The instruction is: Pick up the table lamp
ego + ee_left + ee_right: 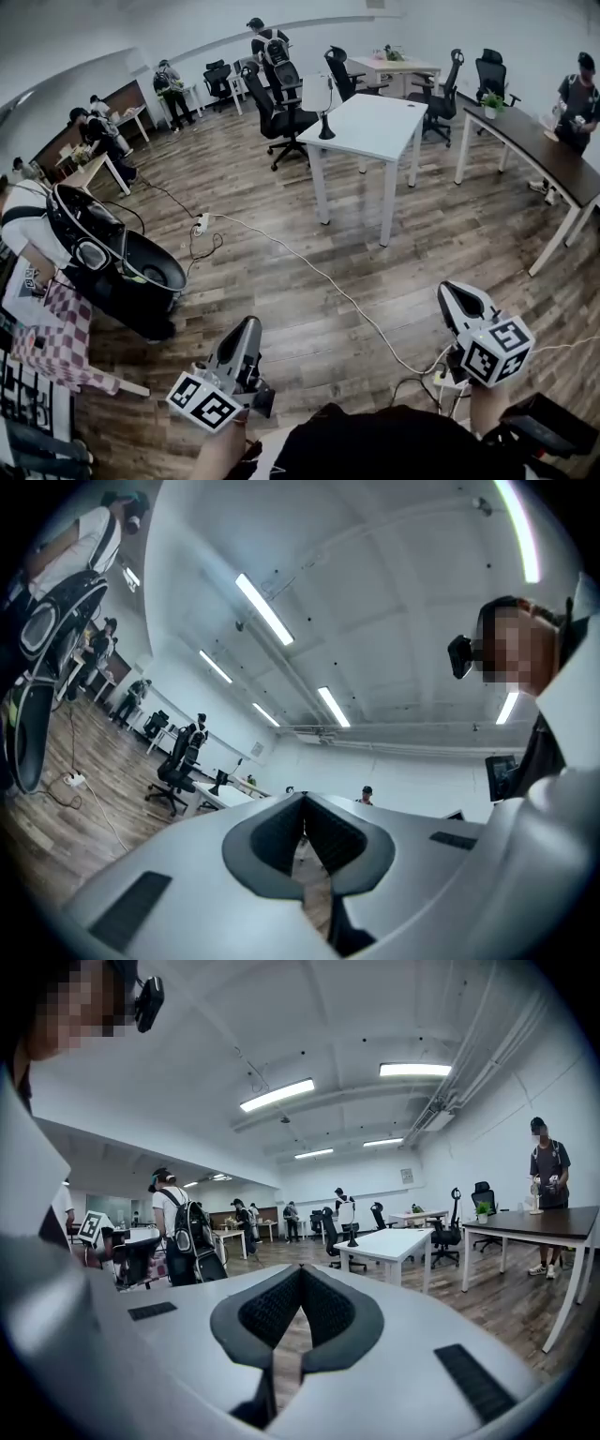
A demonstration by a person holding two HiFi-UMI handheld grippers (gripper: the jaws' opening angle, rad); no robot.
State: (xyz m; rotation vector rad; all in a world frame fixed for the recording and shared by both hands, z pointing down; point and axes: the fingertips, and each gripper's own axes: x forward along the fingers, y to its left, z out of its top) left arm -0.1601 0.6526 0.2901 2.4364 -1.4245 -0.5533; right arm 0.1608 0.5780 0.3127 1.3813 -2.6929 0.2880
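Note:
The table lamp (326,117) is small and black with a thin bent neck. It stands at the left corner of a white table (380,127) far across the wooden floor. It also appears tiny in the left gripper view, where the lamp (221,779) sits beyond the jaws, and in the right gripper view, where the lamp (352,1233) stands on the white table (394,1241). My left gripper (249,326) and right gripper (451,293) hover low near my body, far from the lamp. Both the left gripper (302,800) and the right gripper (301,1272) are shut with nothing between the pads.
A black office chair (117,267) lies tipped at the left beside a checkered cloth (66,337). A white cable (309,270) runs across the floor from a power strip (201,223). A long dark desk (548,155) stands at the right. Office chairs (281,112) and several people surround the white table.

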